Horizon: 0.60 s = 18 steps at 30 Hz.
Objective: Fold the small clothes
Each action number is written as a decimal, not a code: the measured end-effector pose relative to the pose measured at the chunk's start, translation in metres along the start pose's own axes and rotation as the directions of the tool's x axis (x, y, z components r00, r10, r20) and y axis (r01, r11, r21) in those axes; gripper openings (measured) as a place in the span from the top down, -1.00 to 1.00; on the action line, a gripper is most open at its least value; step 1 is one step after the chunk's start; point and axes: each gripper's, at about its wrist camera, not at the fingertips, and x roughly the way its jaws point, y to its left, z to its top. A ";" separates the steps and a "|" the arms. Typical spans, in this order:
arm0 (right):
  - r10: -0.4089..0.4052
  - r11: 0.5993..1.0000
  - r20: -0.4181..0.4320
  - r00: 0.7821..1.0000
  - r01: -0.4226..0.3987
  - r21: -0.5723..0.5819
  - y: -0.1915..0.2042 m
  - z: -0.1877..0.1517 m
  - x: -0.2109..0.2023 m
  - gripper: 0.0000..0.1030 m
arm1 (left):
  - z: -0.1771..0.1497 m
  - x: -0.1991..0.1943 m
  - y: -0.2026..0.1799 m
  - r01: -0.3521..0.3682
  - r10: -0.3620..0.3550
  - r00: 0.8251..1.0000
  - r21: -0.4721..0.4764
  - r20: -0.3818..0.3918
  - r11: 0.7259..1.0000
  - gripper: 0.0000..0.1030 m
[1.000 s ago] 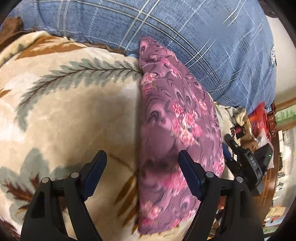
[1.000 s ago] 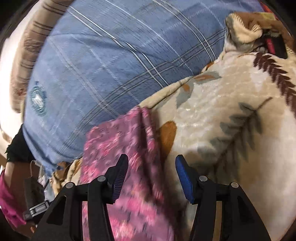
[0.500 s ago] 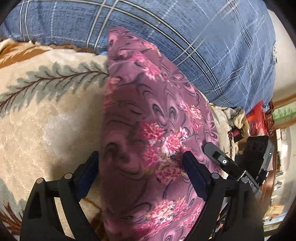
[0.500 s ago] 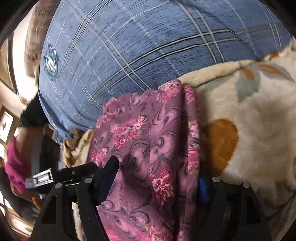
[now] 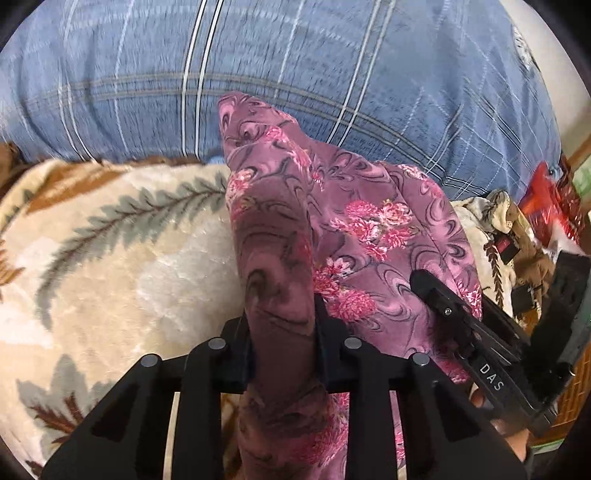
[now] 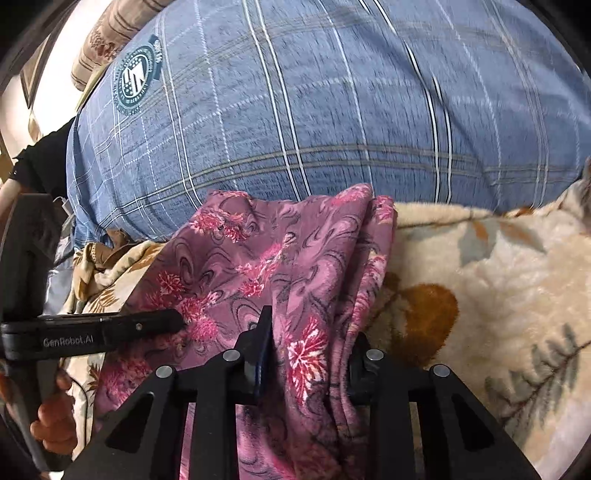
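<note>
Left gripper point(image 5: 282, 332): its jaws have just closed and now pinch a bunched fold of the purple floral garment point(image 5: 354, 229), which passes between the black fingers and hangs on below them. Right gripper point(image 6: 306, 354): its jaws have likewise just closed and clamp a thick gathered edge of the same garment point(image 6: 258, 273); a blue pad shows against the cloth on the left finger.

The garment lies partly raised off a cream plush blanket point(image 5: 122, 266) printed with grey-green fern fronds and brown leaf patches; its far end reaches the foot of a large blue plaid cushion point(image 5: 295, 74) that fills the upper field of both views. In the right wrist view the cushion bears a round emblem point(image 6: 136, 79), and a striped beige pillow point(image 6: 110, 33) lies beyond it.

Each gripper appears in the other's view, fingers pressed into the cloth: the right one at the lower right of the left wrist view, the left one at the left edge of the right wrist view, with a hand point(image 6: 51, 424) on its handle. A red object point(image 5: 550, 206), blurred, lies past the blanket's edge.
</note>
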 end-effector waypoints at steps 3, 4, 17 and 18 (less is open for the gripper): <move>-0.006 1.000 0.025 1.000 0.006 0.008 0.008 -0.003 -0.015 0.44 | -0.006 -0.018 0.001 -0.001 0.000 1.000 0.018 0.026 1.000 0.54; 0.001 1.000 0.031 1.000 -0.001 0.017 0.010 -0.005 -0.020 0.44 | -0.009 -0.025 0.003 0.002 -0.003 0.999 0.022 0.033 1.000 0.54; 0.113 0.993 0.028 0.993 -0.113 0.021 0.097 -0.051 -0.052 0.44 | -0.076 -0.107 0.079 -0.057 0.058 0.997 -0.032 0.058 0.998 0.54; 0.127 0.992 0.022 0.992 -0.127 0.020 0.107 -0.056 -0.050 0.44 | -0.082 -0.112 0.088 -0.064 0.066 0.996 -0.042 0.055 0.997 0.54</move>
